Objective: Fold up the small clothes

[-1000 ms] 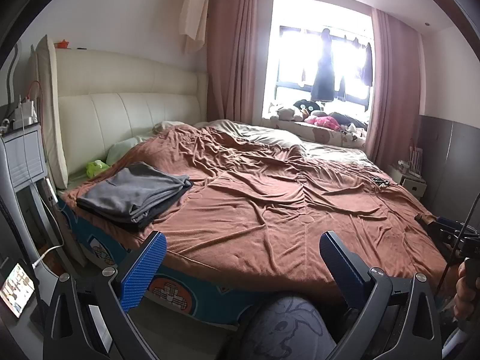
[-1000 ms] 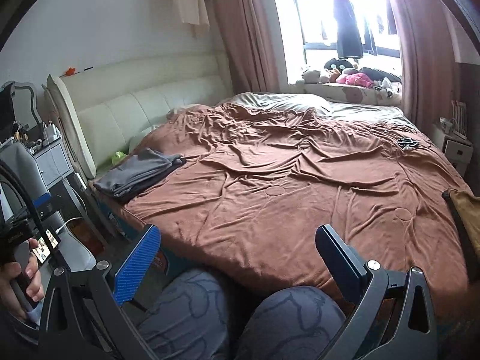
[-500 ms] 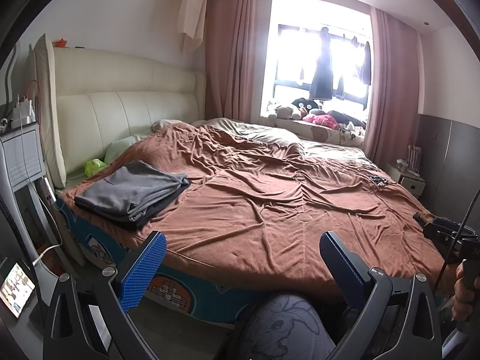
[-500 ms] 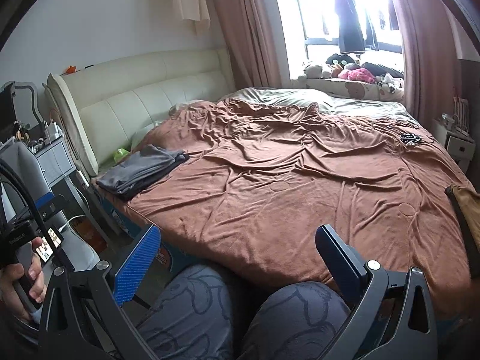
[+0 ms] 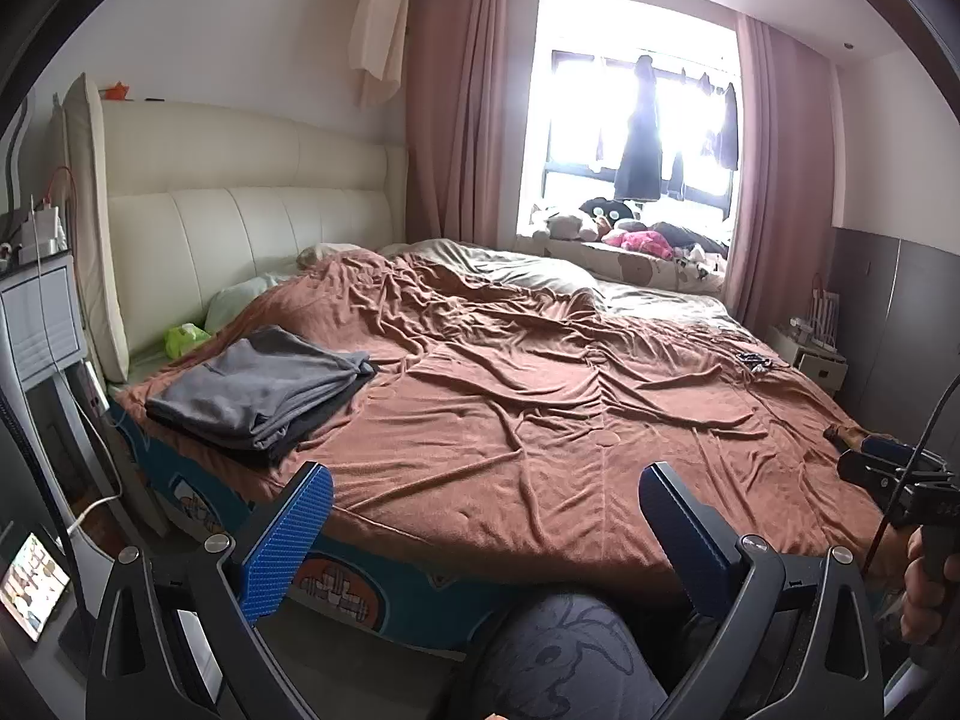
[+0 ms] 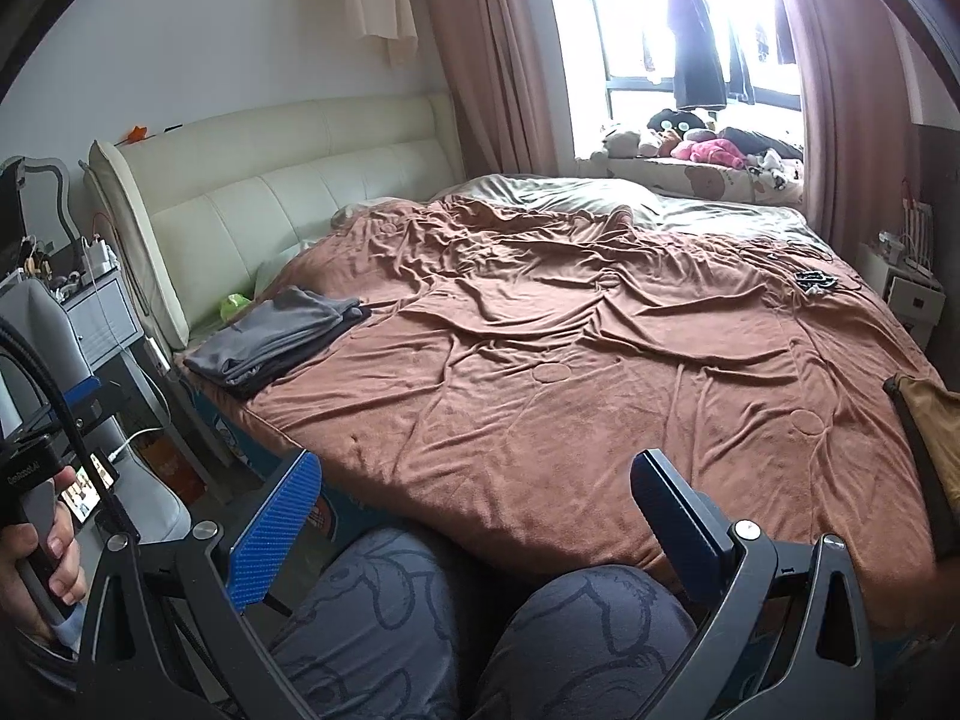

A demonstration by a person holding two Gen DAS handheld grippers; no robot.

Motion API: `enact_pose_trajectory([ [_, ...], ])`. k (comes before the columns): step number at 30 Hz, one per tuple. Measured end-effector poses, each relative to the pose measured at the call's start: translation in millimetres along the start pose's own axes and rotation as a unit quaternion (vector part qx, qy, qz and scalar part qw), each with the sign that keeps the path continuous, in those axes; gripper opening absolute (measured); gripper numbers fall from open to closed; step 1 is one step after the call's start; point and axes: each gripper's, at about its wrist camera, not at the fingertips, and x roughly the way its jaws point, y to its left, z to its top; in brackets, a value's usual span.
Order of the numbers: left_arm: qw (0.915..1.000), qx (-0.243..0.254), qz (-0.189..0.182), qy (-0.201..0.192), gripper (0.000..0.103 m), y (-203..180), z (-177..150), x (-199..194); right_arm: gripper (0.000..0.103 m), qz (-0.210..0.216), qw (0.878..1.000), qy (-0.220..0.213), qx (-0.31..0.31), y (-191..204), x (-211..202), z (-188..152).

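Both my claws spread, empty: left claw (image 5: 480, 516), right claw (image 6: 474, 498). Folded grey clothes (image 5: 258, 390) on bed (image 5: 540, 420), far left corner.

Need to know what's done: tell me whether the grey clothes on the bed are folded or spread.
Folded: the grey clothes lie as a neat layered stack near the headboard.

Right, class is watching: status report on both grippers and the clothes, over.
Left gripper open, empty. Right gripper open, empty. Folded grey clothes stacked at bed corner, untouched. Nothing blocking the brown blanket.
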Motion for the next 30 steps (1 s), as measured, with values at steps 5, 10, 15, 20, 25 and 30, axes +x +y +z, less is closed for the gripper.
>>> enact_pose_trajectory([
  [5,1.0000,0.001,-0.001,0.000,0.103,1.3,2.3,1.6,0.103,0.000,1.000,-0.001,-0.001,-0.2,-0.9,0.0],
  [10,1.0000,0.001,-0.003,-0.001,0.103,1.9,4.1,1.2,0.103,-0.003,1.000,-0.002,-0.003,-2.1,-2.2,0.3],
  [15,1.0000,-0.002,-0.005,-0.002,0.103,2.9,6.3,1.0,0.103,-0.003,1.000,-0.003,-0.003,-3.0,-2.6,0.8],
  [20,1.0000,-0.004,-0.005,-0.003,0.103,4.0,7.9,0.6,0.103,-0.004,1.000,-0.004,-0.003,-3.1,-3.0,1.3],
  [25,0.9999,-0.009,0.009,0.000,0.103,3.5,8.4,2.3,0.103,-0.005,1.000,-0.005,-0.005,-2.5,-3.2,1.8],
  [30,0.9999,-0.008,0.009,0.001,0.103,2.1,7.4,0.1,0.103,-0.005,1.000,-0.007,-0.004,0.4,-3.9,2.4],
])
